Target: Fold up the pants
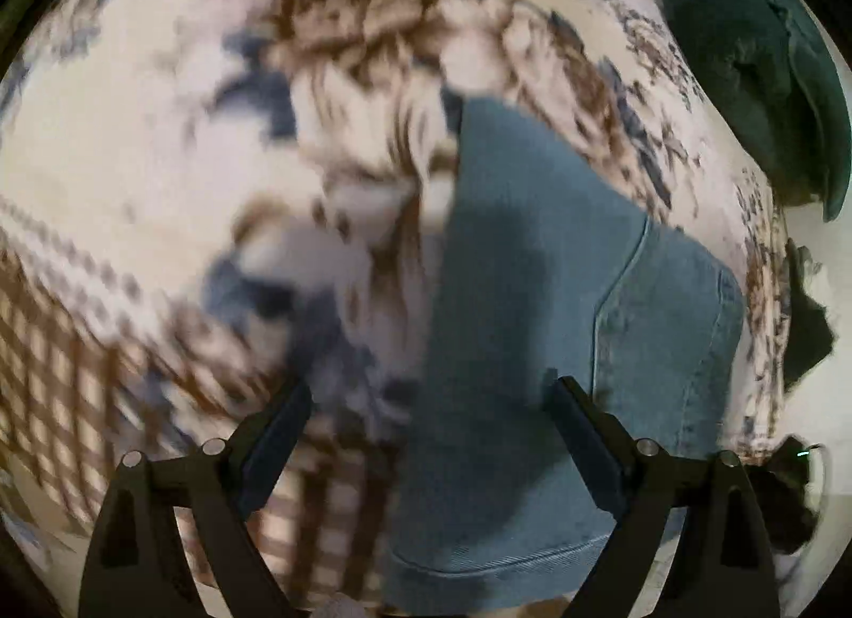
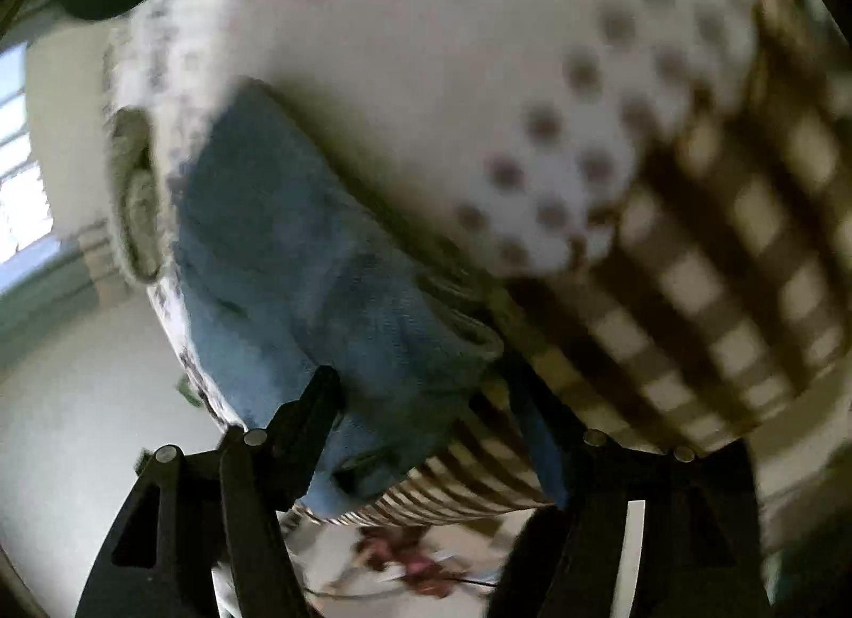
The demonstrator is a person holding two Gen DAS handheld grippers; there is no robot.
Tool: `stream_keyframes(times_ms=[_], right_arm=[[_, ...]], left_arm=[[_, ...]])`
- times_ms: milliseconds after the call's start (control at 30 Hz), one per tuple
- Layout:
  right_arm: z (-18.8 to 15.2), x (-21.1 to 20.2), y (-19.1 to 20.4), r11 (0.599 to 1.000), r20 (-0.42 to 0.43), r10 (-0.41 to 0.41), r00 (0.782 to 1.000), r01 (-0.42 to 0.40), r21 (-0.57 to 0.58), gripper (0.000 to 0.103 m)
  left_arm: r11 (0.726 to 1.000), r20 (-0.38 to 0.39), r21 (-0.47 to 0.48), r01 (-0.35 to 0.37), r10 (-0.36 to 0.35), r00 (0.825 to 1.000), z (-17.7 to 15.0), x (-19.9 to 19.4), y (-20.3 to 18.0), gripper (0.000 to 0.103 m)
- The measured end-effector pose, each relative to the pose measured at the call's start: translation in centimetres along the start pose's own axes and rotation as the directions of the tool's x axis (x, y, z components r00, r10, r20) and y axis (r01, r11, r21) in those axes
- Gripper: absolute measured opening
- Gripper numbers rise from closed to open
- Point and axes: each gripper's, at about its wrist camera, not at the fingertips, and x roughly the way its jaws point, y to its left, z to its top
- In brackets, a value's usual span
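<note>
Close to the left lens: the left gripper (image 1: 431, 421) had its fingers (image 1: 586, 437) spread wide and empty, one over the denim, the other over the patterned cover beside it; whether the nearer one grazed the cloth could not be told.
Close to the right lens: the right gripper (image 2: 426, 426) stood with its fingers (image 2: 314, 421) parted; a bunched blue end of the pants (image 2: 298, 266) lay between them, pads apparently not pressing, though blur left contact unsure.
Pants, left view: the pants (image 1: 532, 309) lay on the bed (image 1: 133, 149) as a compact slab, hem nearest, a seam running along the far side.
Progress: judging by that narrow, layered shape, at least one fold looked done; a last fold or tidying of the loose end probably remained.
Further off: a dark green cushion (image 1: 756, 64) rested at the bed's far corner.
</note>
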Motion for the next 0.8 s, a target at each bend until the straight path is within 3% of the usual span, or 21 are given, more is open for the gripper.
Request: stream_keyframes(times_ms=[67,133,267,333,400,500,533,600,667,800], right_arm=[[-0.5,0.6,-0.6,0.993,0.061,0.111,0.992,-0.113,0.024,0.038],[-1.4,0.0,0.2,0.997,0.122,0.079,0.989,-0.078,-0.009,0.025],[-3.4,-3.2,1.8,0.995,0.248,0.012,0.969,0.013,-0.097,0.018],[-3.0,-2.7,1.1,0.994,0.237,-0.044,0.971,0.067,-0.089,0.018],[-2.4,-1.5,0.4,0.996,0.199,-0.043,0.979,0.056,-0.063,0.023],[-2.0,-1.3,0.9,0.993,0.155,-0.001,0.988,0.019,-0.116,0.053],[-2.4,-1.9,1.2,0.988,0.148,0.053,0.988,-0.03,-0.15,0.062],[-3.3,-2.2,1.2,0.981,0.126,0.097,0.987,-0.074,-0.18,0.074],[-4.0,-1.6,0.7,0.975,0.09,0.121,0.989,-0.101,-0.2,0.081],[-4.5,2.1,0.2,0.968,0.003,0.158,0.987,-0.154,-0.197,0.082]], left_arm=[[1.0,-0.004,-0.004,-0.004,0.004,1.0,-0.6,0.7,-0.2,0.092],[1.0,0.002,0.001,-0.022,0.022,1.0,-0.7,0.9,-0.2,0.092],[1.0,-0.009,0.03,-0.004,0.004,1.0,-0.6,1.4,-0.6,0.094],[0.998,-0.01,0.053,-0.018,0.019,1.0,-0.6,1.7,-1.1,0.094],[0.997,-0.007,0.072,-0.033,0.034,0.999,-0.6,1.7,-1.4,0.094],[0.998,-0.011,0.06,0.003,-0.003,1.0,-0.7,1.3,-1.4,0.094],[0.998,-0.005,0.055,0.025,-0.025,1.0,-0.7,1.2,-1.4,0.094],[0.996,0.006,0.052,0.074,-0.075,0.997,-0.9,1.1,-1.7,0.094],[0.993,0.01,0.05,0.107,-0.107,0.994,-0.8,1.4,-2.0,0.094],[0.979,-0.019,0.006,0.202,-0.202,0.979,-1.0,3.2,-1.9,0.094]])
